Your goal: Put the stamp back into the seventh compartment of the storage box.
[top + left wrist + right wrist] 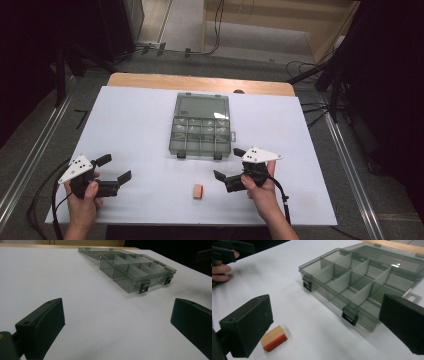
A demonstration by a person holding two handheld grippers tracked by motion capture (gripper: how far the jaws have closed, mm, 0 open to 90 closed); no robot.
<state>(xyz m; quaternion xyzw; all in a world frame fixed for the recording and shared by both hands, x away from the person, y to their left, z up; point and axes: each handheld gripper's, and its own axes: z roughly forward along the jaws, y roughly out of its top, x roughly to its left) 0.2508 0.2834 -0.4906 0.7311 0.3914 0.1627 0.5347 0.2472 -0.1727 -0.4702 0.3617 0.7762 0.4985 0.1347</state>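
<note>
Lying flat on the white table (150,125), the small wooden block with a red underside (198,191) sits at eight o'clock from the right gripper (229,166), whose jaws gape wide; the left gripper (114,168) gapes wide too.

A white sheet (135,125) covers a wooden table (200,81) whose far edge shows as a bare strip. Around it lies grey floor (260,65) with black cables (305,67) and metal rails (357,180) at both sides. Beyond stands a light wooden panel (280,20); the room's edges are dark.
</note>
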